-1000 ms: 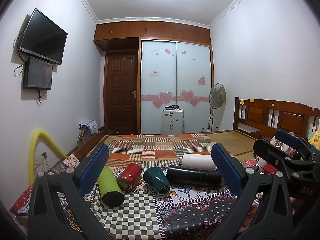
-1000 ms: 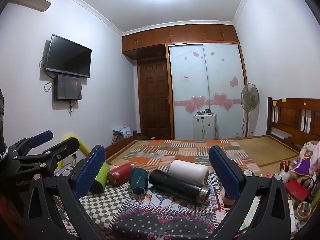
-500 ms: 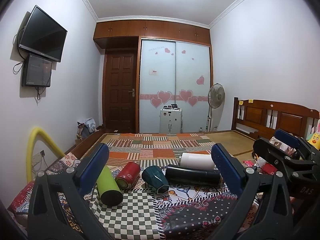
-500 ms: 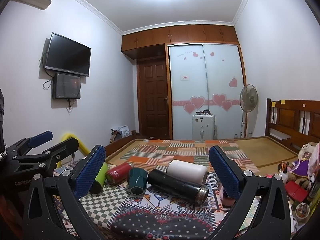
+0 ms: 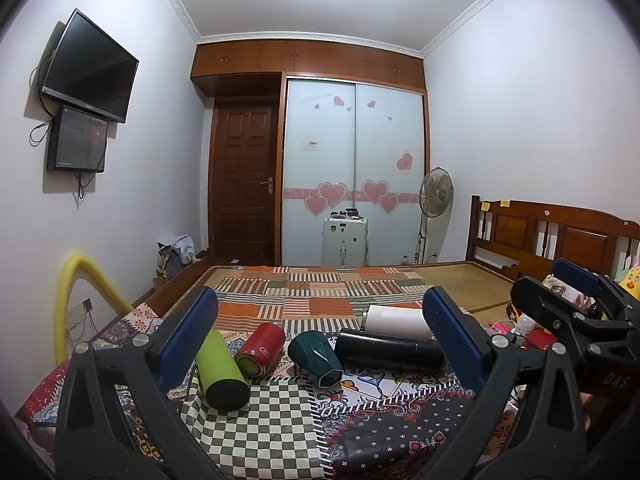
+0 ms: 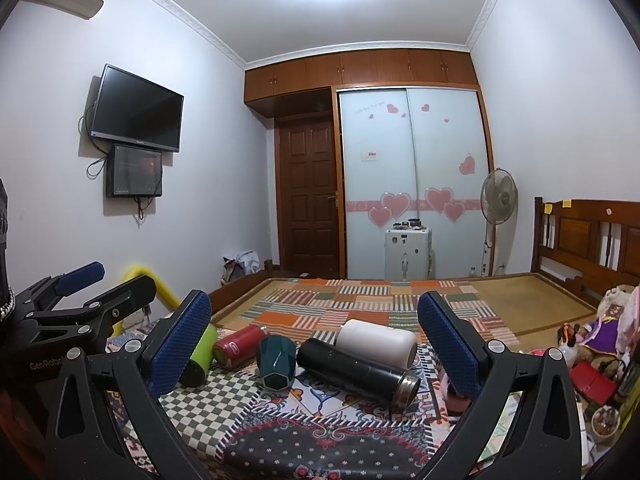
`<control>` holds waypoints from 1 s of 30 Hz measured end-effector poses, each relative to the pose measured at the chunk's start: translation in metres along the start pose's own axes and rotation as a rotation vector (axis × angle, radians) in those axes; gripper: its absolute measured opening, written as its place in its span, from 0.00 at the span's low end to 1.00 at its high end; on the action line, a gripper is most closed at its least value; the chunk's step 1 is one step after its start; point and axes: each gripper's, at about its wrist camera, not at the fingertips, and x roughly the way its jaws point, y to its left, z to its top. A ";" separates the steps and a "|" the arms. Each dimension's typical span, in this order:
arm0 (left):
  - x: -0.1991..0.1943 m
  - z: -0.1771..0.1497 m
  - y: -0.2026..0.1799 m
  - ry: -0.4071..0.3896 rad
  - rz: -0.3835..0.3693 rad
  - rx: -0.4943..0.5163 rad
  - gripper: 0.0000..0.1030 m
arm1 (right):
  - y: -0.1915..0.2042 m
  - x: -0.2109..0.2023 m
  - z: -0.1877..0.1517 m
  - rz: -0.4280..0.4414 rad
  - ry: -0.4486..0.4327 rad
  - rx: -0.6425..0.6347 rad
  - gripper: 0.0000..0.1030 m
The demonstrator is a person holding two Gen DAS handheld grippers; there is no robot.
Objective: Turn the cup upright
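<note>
Several cups and flasks lie on their sides on the patterned cloth: a lime green tumbler, a red can-shaped cup, a dark teal faceted cup, a long black flask and a white cup. They also show in the right wrist view: green tumbler, red cup, teal cup, black flask, white cup. My left gripper is open and empty, short of the cups. My right gripper is open and empty, also short of them.
The cups lie on a bed with a wooden headboard at the right. Toys and small clutter sit at the right edge. A yellow foam tube arches at the left. A fan and a suitcase stand far back.
Both views have tilted down a little and drawn slightly nearer the cups. The cups have not moved and both grippers stay open.
</note>
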 end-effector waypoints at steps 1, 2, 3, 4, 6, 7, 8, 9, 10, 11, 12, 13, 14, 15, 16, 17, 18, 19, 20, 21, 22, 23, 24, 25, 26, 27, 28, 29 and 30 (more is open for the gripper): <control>0.000 0.000 0.000 0.000 0.000 0.001 1.00 | 0.000 0.000 0.000 0.000 0.000 0.000 1.00; 0.000 0.000 0.000 0.000 0.000 0.000 1.00 | 0.000 0.000 0.000 0.000 0.001 0.000 1.00; 0.000 0.000 0.000 0.000 0.000 -0.001 1.00 | 0.000 0.000 0.000 0.000 0.001 0.000 1.00; 0.000 0.000 0.000 0.002 -0.001 -0.001 1.00 | 0.000 0.000 0.000 0.000 0.000 0.000 1.00; 0.000 0.000 0.000 0.004 0.000 0.001 1.00 | 0.000 0.000 0.000 0.000 0.000 0.000 1.00; 0.000 0.000 0.000 0.004 0.002 0.003 1.00 | 0.000 0.000 0.000 0.001 0.000 0.001 1.00; 0.000 0.000 -0.001 0.004 0.004 0.004 1.00 | 0.000 0.000 0.000 0.001 0.001 0.001 1.00; 0.000 0.000 -0.002 0.004 0.005 0.006 1.00 | 0.001 0.000 0.000 0.002 0.002 0.002 1.00; 0.000 -0.001 -0.002 0.005 0.005 0.006 1.00 | 0.001 0.000 0.000 0.002 0.003 0.003 1.00; 0.000 -0.001 -0.002 0.006 0.005 0.005 1.00 | 0.001 0.001 0.000 0.003 0.003 0.003 1.00; 0.000 0.000 -0.003 0.007 0.006 0.006 1.00 | 0.002 0.001 0.000 0.002 0.004 0.003 1.00; 0.001 0.000 -0.003 0.009 0.006 0.006 1.00 | 0.001 0.001 0.000 0.002 0.004 0.004 1.00; 0.001 0.000 -0.004 0.010 0.007 0.006 1.00 | 0.001 0.001 -0.001 0.001 0.004 0.005 1.00; 0.002 0.000 -0.004 0.011 0.008 0.007 1.00 | 0.001 0.001 -0.001 0.002 0.005 0.006 1.00; 0.002 0.000 -0.004 0.012 0.008 0.007 1.00 | 0.000 0.001 -0.002 0.002 0.005 0.008 1.00; 0.003 0.000 -0.004 0.013 0.009 0.009 1.00 | 0.000 0.001 -0.002 0.001 0.005 0.008 1.00; 0.003 0.000 -0.004 0.014 0.010 0.010 1.00 | -0.001 0.001 -0.002 0.001 0.006 0.008 1.00; 0.004 0.000 -0.005 0.015 0.010 0.010 1.00 | -0.001 0.001 -0.003 0.001 0.007 0.009 1.00; 0.004 -0.001 -0.005 0.015 0.011 0.011 1.00 | -0.001 0.001 -0.003 0.001 0.007 0.010 1.00; 0.005 -0.001 -0.005 0.015 0.012 0.011 1.00 | -0.001 0.001 -0.003 0.000 0.007 0.010 1.00; 0.005 -0.002 -0.005 0.016 0.013 0.011 1.00 | -0.002 0.002 -0.003 0.000 0.008 0.011 1.00; 0.006 -0.002 -0.005 0.017 0.015 0.011 1.00 | -0.002 0.003 -0.004 0.001 0.010 0.012 1.00; 0.007 -0.002 -0.005 0.019 0.017 0.012 1.00 | -0.003 0.003 -0.005 0.000 0.011 0.012 1.00; 0.009 -0.003 -0.005 0.021 0.020 0.013 1.00 | -0.003 0.004 -0.005 0.000 0.013 0.012 1.00; 0.010 -0.003 -0.004 0.024 0.022 0.014 1.00 | -0.003 0.005 -0.005 0.000 0.015 0.012 1.00; 0.012 -0.004 -0.003 0.028 0.025 0.015 1.00 | -0.004 0.006 -0.006 0.000 0.017 0.013 1.00; 0.014 -0.004 -0.002 0.030 0.027 0.015 1.00 | -0.004 0.008 -0.006 0.000 0.020 0.013 1.00; 0.016 -0.005 -0.001 0.033 0.031 0.017 1.00 | -0.005 0.009 -0.006 0.000 0.022 0.013 1.00; 0.017 -0.006 -0.001 0.035 0.035 0.018 1.00 | -0.005 0.011 -0.006 0.000 0.023 0.012 1.00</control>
